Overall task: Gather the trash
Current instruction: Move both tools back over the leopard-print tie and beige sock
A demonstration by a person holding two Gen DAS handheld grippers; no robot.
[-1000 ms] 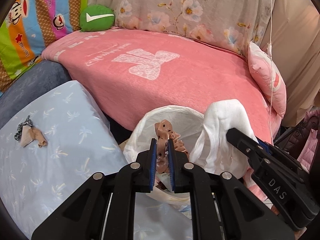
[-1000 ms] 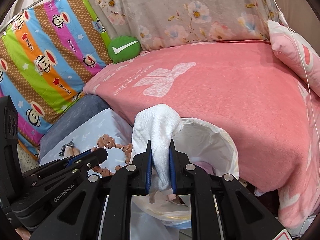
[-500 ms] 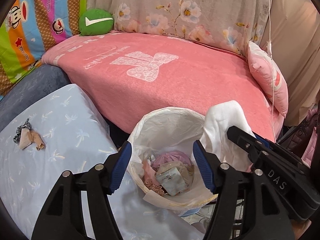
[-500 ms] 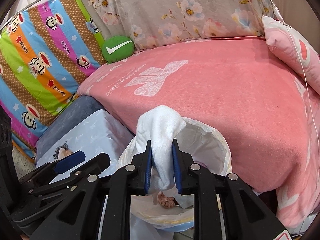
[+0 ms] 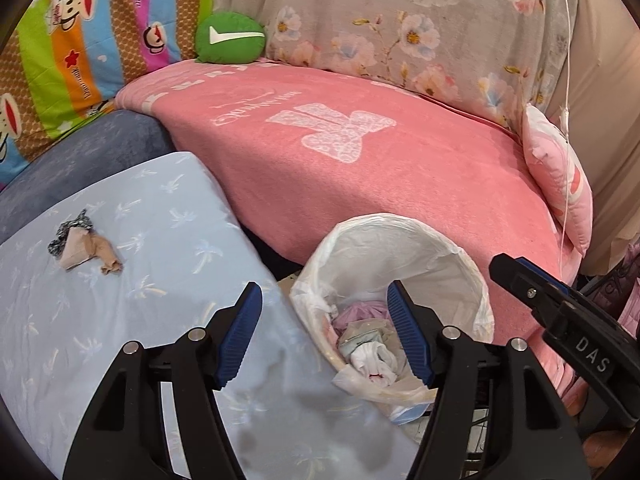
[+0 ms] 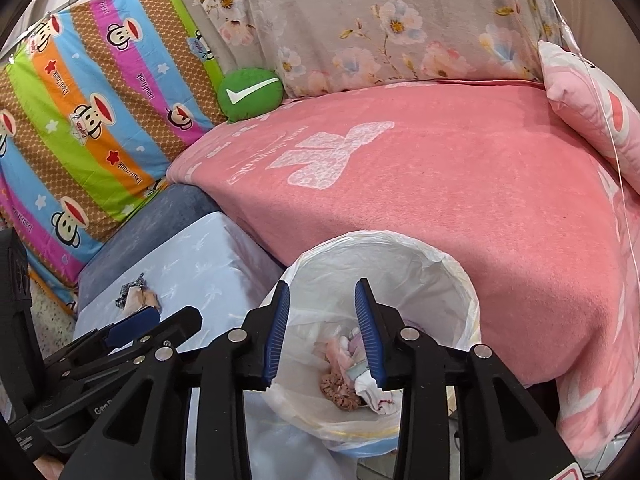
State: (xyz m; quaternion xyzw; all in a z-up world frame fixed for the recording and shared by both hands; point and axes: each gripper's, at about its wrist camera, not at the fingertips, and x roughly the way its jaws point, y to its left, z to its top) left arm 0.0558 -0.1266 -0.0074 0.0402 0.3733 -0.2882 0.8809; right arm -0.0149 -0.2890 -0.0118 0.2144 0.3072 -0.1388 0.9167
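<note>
A trash bin lined with a white bag (image 5: 400, 240) (image 6: 400, 248) stands beside the pink bed. Inside lie a white cloth (image 5: 372, 360) (image 6: 378, 394), a brown crumpled piece (image 6: 340, 390) and other scraps. My left gripper (image 5: 324, 332) is open and empty, over the bin's left rim. My right gripper (image 6: 322, 330) is open and empty, right above the bin; it also shows in the left wrist view (image 5: 560, 320). A beige and grey scrap of trash (image 5: 82, 246) (image 6: 134, 296) lies on the light blue cushion (image 5: 120, 320) to the left.
A pink blanket (image 5: 360, 152) covers the bed behind the bin. A green round pillow (image 5: 230, 42) and a pink pillow (image 5: 560, 184) lie on it. Striped monkey-print and floral cloths hang behind. A thin white cord (image 5: 566, 80) hangs at the right.
My left gripper opened and dropped the brown piece into the bin. My right gripper then opened and the white cloth fell into the bin.
</note>
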